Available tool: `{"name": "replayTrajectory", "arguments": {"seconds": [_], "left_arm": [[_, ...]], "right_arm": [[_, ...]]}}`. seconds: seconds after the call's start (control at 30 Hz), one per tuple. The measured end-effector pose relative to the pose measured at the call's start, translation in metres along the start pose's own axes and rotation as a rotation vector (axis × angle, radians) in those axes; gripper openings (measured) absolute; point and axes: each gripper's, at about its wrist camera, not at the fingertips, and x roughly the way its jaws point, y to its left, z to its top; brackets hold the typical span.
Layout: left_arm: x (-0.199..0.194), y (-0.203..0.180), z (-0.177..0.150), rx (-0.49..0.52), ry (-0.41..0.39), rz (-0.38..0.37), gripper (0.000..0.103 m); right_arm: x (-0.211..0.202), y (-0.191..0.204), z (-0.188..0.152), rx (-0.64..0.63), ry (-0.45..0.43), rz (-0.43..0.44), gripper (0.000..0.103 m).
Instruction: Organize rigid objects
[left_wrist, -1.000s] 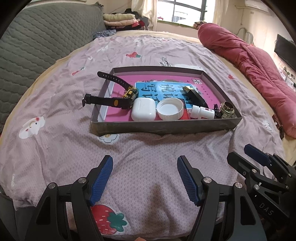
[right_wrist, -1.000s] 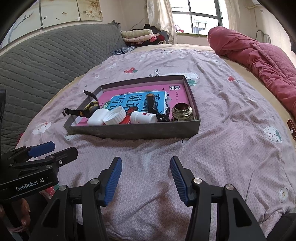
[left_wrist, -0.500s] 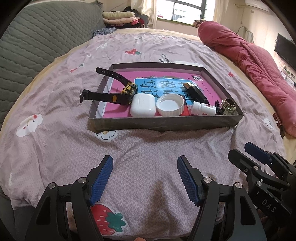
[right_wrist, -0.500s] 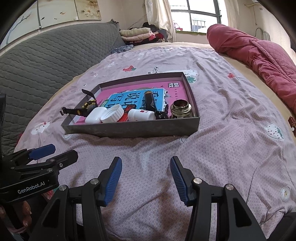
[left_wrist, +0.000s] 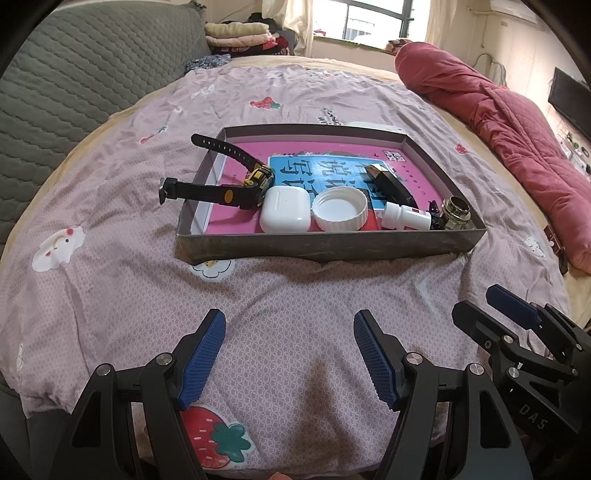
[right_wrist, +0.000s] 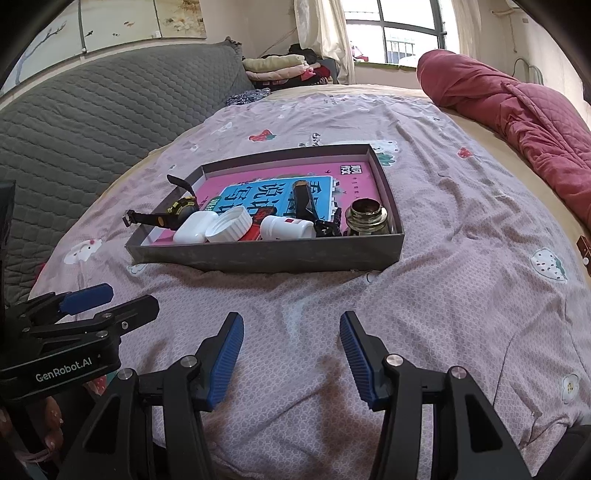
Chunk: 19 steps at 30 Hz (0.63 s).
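A shallow grey box (left_wrist: 325, 247) (right_wrist: 266, 256) with a pink and blue printed floor lies on the bed. In it are a black watch (left_wrist: 221, 192) (right_wrist: 162, 218) hanging over the left wall, a white earbud case (left_wrist: 284, 214), a white jar lid (left_wrist: 340, 208), a small white bottle (left_wrist: 406, 219), a black stick (left_wrist: 389, 184) and a brass-topped jar (left_wrist: 457, 213) (right_wrist: 366, 218). My left gripper (left_wrist: 290, 332) and right gripper (right_wrist: 291, 332) are both open and empty, low over the sheet in front of the box.
The bed has a pink patterned sheet (left_wrist: 295, 295). A red quilt (left_wrist: 517, 122) lies along the right side. A grey quilted headboard (right_wrist: 74, 122) is at the left. Folded clothes (left_wrist: 236, 33) sit at the far end by the window.
Both grippers have drawn slightly back and up from the box, which sits a little higher and smaller in view. Both stay open. Nothing in the box has moved.
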Motion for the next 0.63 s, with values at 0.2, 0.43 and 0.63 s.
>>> {"name": "replayTrajectory", "arguments": {"seconds": [0.2,0.43,0.63], "left_arm": [[0.0014,0.0005,-0.0002,-0.006,0.007,0.002,0.073],[0.0042,0.0023,-0.0007,-0.008,0.013,0.006,0.073],[0.0075,0.0066,-0.0011,-0.016,0.011,-0.020,0.073]], "right_arm": [[-0.0001,0.0033,-0.0005,-0.013,0.000,0.002,0.054],[0.0013,0.0032,-0.0011,-0.012,0.004,0.004,0.054],[0.0030,0.0031,-0.0008,-0.022,0.006,0.002,0.054]]}}
